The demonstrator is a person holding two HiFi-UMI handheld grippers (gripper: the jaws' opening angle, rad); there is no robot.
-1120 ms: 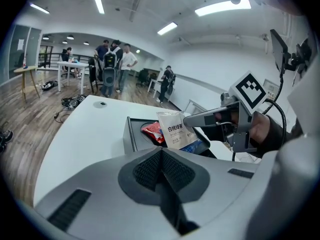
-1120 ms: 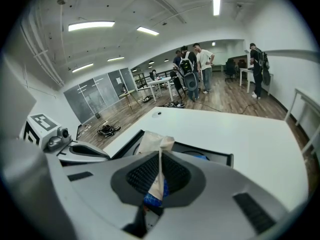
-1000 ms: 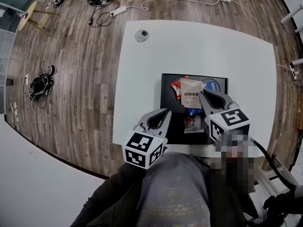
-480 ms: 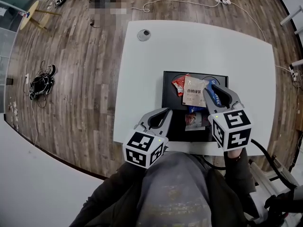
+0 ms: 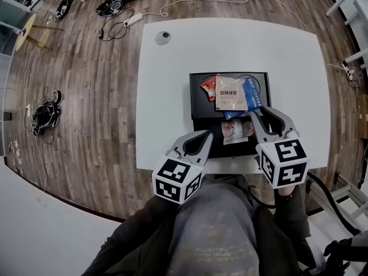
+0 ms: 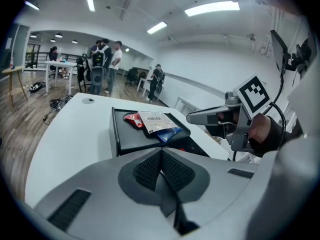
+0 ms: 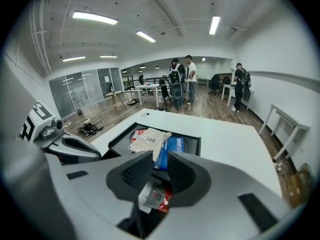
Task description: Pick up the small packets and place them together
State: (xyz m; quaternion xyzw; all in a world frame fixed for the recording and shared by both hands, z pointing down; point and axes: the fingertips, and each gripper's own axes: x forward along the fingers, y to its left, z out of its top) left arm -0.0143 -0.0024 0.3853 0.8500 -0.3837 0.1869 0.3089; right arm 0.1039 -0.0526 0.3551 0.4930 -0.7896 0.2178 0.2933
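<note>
The left gripper (image 5: 201, 138) is held at the 7 o'clock corner of the black tray (image 5: 198, 107). Its pads are pressed together with nothing between them, and it is best kept out of the work. The tray is set on the white table (image 5: 167, 91).

At the tray's 12 o'clock end a red packet (image 5: 207, 87), a beige packet (image 5: 230, 93) and a blue packet (image 5: 253, 94) are overlapped, with a smaller blue packet (image 5: 234, 115) tucked at their 6 o'clock edge. A red-and-white packet (image 5: 236, 131) lies at 6 o'clock of that pile, apparently touching the smaller blue one.

The right gripper (image 5: 263, 115) is placed at 2 o'clock of this packet. Its jaws are parted, having just been opening, and the packet is seen beneath the gap, not pressed by the pads.

If this packet is judged the one to be gathered, the jaws should be lowered astride one edge and closed firmly. The packet should then be carried toward 12 o'clock and laid on the pile without the others being dragged.
</note>
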